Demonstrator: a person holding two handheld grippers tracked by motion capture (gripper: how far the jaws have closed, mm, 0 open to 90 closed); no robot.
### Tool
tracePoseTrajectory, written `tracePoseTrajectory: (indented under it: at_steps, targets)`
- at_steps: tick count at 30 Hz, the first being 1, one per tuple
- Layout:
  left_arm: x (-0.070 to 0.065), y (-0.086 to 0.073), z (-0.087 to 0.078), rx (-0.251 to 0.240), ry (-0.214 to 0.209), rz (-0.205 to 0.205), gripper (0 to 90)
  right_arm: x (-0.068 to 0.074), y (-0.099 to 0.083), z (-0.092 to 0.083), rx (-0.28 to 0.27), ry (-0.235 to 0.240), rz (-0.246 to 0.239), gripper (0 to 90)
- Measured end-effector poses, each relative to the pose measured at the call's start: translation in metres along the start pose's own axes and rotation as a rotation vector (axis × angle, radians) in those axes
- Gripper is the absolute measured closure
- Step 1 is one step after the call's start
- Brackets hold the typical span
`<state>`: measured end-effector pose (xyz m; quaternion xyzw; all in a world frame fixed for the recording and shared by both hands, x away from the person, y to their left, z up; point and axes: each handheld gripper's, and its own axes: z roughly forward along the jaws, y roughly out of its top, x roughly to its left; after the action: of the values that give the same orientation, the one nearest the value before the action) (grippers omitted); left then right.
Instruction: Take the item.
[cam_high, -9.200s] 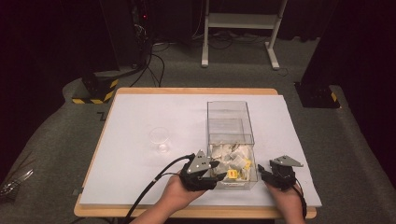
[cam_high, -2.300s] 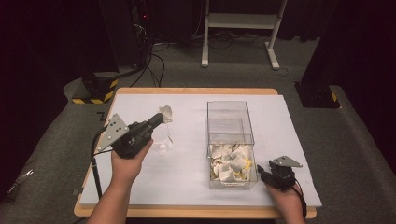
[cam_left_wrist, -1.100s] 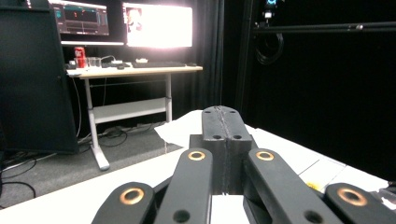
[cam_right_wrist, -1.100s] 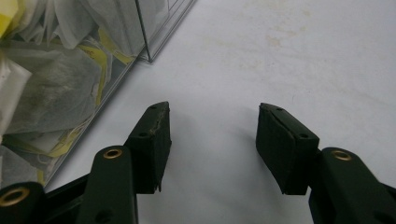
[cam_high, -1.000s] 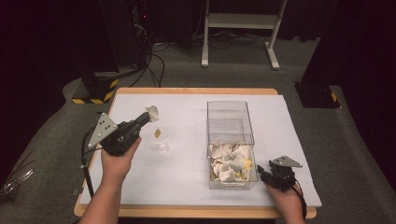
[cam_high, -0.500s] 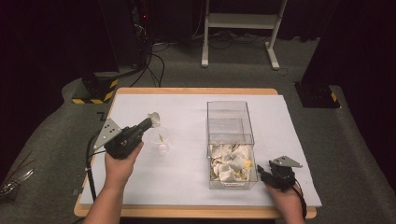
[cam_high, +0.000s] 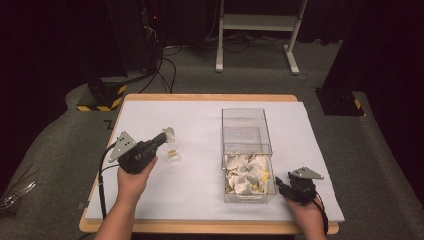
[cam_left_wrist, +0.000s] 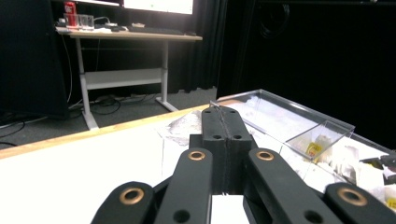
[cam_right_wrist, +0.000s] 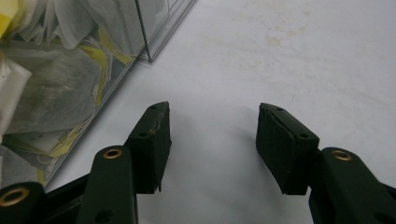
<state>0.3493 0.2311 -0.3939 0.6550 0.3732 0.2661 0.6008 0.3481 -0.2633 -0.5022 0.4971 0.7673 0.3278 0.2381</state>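
Note:
My left gripper (cam_high: 167, 135) hovers over a clear glass cup (cam_high: 173, 157) left of centre on the white table cover, shut on a white tea bag (cam_high: 170, 131). A yellow tag (cam_high: 172, 152) hangs down inside the cup. In the left gripper view the jaws of the left gripper (cam_left_wrist: 223, 112) are pressed together, with the tea bag (cam_left_wrist: 184, 125) crumpled just past the tips. A clear plastic box (cam_high: 247, 134) stands right of centre, its front drawer full of tea bags (cam_high: 247, 176). My right gripper (cam_high: 280, 185) (cam_right_wrist: 212, 122) rests open on the table beside the box (cam_right_wrist: 140, 28), nothing between its pads.
The table's wooden edge (cam_high: 210, 98) frames the white cover (cam_high: 200, 120). A white desk frame (cam_high: 257, 22), cables and dark equipment stand on the floor beyond. Bare cover lies between the cup and the box.
The left gripper carried a tea bag from the box to the cup, and over the last second it sank lower over the cup. The right gripper has stayed put.

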Motion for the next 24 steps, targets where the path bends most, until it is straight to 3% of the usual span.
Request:
tracePoseTrajectory:
  at_steps: [24]
  targets:
    - [0.007, -0.032, 0.013, 0.082, 0.022, -0.034, 90.0, 0.0, 0.0, 0.0, 0.0, 0.001, 0.001, 45.1]
